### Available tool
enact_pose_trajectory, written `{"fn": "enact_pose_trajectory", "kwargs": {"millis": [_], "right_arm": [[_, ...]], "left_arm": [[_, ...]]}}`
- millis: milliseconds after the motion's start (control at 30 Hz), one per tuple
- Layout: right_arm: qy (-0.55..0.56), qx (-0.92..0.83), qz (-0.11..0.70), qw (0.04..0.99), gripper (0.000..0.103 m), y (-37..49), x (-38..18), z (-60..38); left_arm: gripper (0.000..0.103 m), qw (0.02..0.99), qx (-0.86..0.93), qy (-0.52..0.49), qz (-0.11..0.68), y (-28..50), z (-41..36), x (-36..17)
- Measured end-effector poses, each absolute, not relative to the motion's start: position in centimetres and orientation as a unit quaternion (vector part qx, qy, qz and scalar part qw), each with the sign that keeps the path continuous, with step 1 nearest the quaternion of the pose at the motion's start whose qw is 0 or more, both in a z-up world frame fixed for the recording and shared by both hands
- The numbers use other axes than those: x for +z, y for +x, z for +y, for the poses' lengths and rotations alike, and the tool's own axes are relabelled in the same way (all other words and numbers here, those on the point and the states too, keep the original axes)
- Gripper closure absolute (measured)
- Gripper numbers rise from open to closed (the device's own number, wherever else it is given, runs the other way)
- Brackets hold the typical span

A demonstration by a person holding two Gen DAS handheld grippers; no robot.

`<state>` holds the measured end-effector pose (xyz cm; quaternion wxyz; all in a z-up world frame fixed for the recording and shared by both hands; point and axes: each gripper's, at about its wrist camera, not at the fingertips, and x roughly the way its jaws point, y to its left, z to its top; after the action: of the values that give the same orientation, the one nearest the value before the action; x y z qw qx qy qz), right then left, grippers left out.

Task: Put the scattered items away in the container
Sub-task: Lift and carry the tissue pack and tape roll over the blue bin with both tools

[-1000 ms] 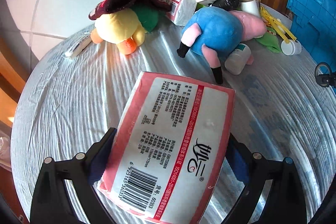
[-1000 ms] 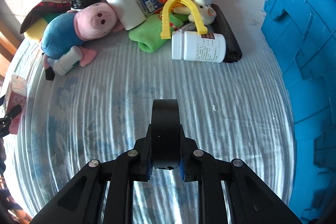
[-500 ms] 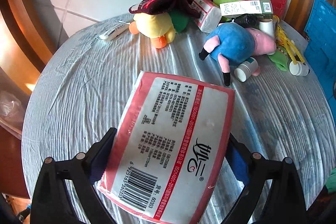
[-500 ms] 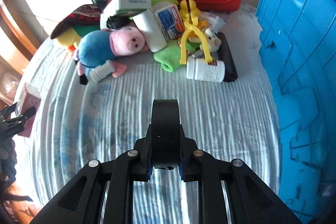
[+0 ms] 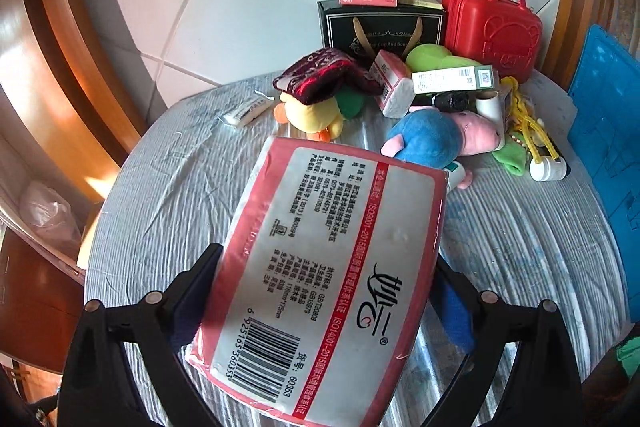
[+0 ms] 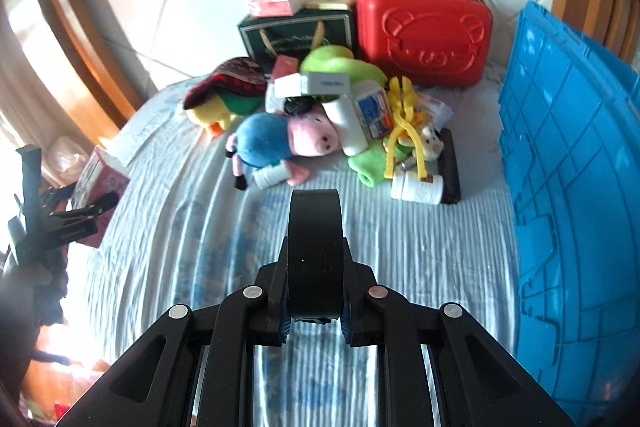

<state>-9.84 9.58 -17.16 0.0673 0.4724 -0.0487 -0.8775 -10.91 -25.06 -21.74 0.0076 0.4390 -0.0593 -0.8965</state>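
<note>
While the left gripper (image 5: 324, 291) is clamping a red-and-white tissue pack (image 5: 324, 267) between widely spread jaws, the pack is hanging tilted above the cloth-covered tabletop (image 5: 168, 211), its barcode side facing the camera. The right gripper (image 6: 315, 319) is pinching a black roll (image 6: 315, 247) between jaws drawn almost together, the roll standing on edge above the striped cloth. From the right wrist view, the left gripper and its pack are showing at the far left edge, off the tabletop's rim.

A blue crate (image 6: 576, 187), the container, is standing at the right side of the tabletop. Toward the far edge, loose items are lying in a heap: a pig plush (image 6: 280, 141) in blue, a yellow duck plush (image 5: 312, 115) under a dark red knitted cloth (image 5: 320, 79), yellow tongs (image 6: 404, 123), a green cloth (image 6: 368, 167) and a white bottle (image 6: 418, 187) lying on its side. Behind the heap, a red case (image 6: 424, 35) and a black gift bag (image 5: 380, 31) are standing upright side by side, with another tissue pack resting on the bag.
</note>
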Motion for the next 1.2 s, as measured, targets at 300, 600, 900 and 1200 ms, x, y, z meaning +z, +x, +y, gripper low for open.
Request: {"fn": "enact_pose_trajectory", "kwargs": {"millis": [300,600,900,1200], "right_arm": [[0.442,-0.888,-0.052,0.115,0.085,-6.8,-12.0,10.3],[0.402,-0.904,-0.046,0.136,0.085,-4.2,-7.6,13.1],[0.384,-0.911,-0.053,0.140,0.085,-2.1,-5.5,18.1],[0.360,-0.921,-0.059,0.136,0.085,-1.2,-3.1,23.7]], "left_arm": [[0.007,0.022,-0.915,0.394,-0.077,-7.9,-22.4,-14.0],[0.007,0.011,-0.929,0.365,-0.065,-6.0,-15.8,-7.8],[0.007,-0.002,-0.934,0.351,-0.068,-4.8,-8.3,-4.4],[0.007,-0.015,-0.935,0.349,-0.069,-4.9,-2.1,-2.7]]}}
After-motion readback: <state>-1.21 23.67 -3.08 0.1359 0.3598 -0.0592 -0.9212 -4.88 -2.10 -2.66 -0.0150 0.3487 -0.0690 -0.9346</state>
